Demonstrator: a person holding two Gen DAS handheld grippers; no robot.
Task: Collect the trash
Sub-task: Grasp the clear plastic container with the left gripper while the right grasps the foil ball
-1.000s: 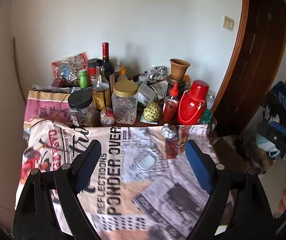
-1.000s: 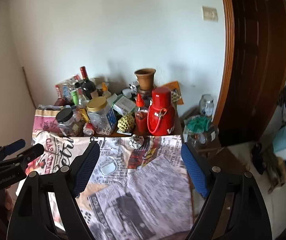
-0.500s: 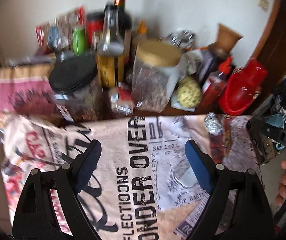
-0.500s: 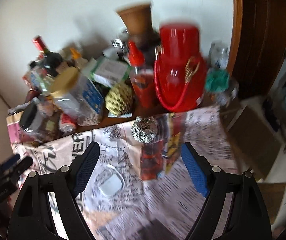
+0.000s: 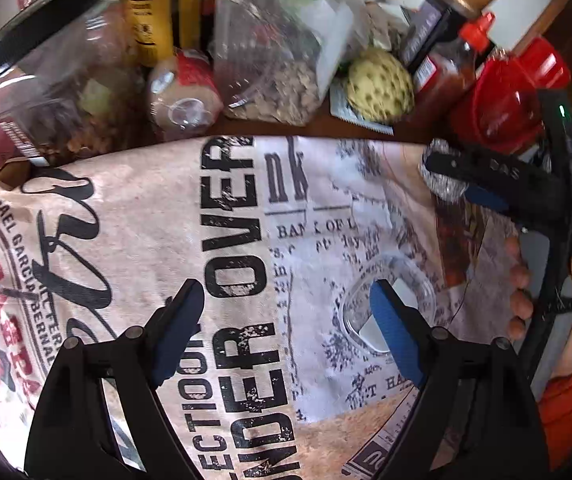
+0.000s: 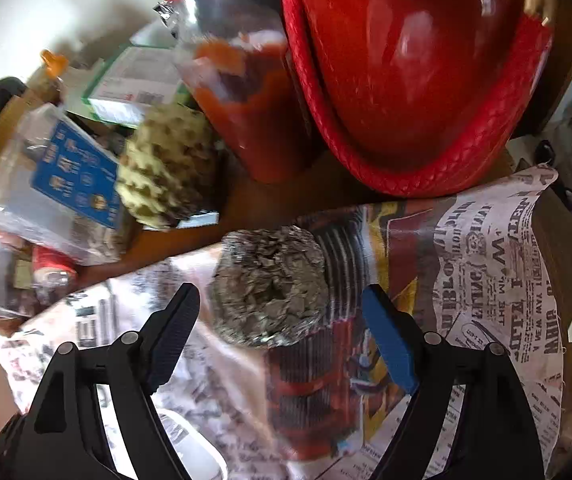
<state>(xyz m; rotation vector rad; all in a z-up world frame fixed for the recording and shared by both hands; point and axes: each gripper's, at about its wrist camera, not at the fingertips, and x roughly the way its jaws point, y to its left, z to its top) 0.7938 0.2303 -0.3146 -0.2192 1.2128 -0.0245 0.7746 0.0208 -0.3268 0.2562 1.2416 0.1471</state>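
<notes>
Flanking one foil ball (image 6: 270,292), right claw (image 6: 282,332) wide; left claw (image 5: 286,328) likewise, seemingly over one lid (image 5: 417,280)

Wooden table (image 6: 190,236) draped with printed cloth (image 5: 222,240); foil ball (image 6: 270,292), clear lid (image 5: 389,312) laid on cloth; jars, bottles crowded behind.
</notes>
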